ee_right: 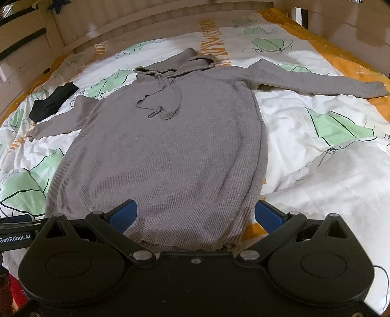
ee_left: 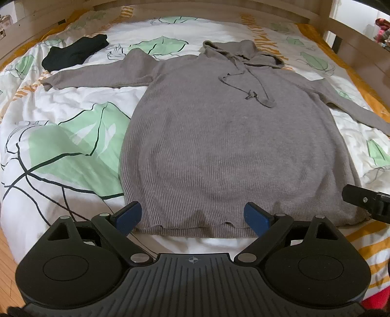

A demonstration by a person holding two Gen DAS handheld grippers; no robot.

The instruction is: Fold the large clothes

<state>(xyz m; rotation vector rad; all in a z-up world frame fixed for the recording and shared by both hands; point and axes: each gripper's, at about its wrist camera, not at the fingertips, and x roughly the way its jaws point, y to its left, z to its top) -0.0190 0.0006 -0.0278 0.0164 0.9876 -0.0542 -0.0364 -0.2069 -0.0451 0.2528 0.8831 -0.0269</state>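
A long grey knitted hooded dress (ee_left: 219, 136) lies flat, face up, on the bed, hood at the far end, both sleeves spread out to the sides. It also shows in the right wrist view (ee_right: 170, 151). My left gripper (ee_left: 193, 217) is open, its blue pads either side of the hem's left part, just above it. My right gripper (ee_right: 195, 214) is open over the hem's right part, its right pad beyond the dress's right edge. The right gripper's tip shows in the left wrist view (ee_left: 365, 200).
The bed has a white duvet (ee_left: 61, 146) with green leaf print and orange stripes. A folded black garment (ee_left: 73, 52) lies at the far left, near the left sleeve; it also shows in the right wrist view (ee_right: 52, 102). Wooden bed rails (ee_left: 219, 9) surround the mattress.
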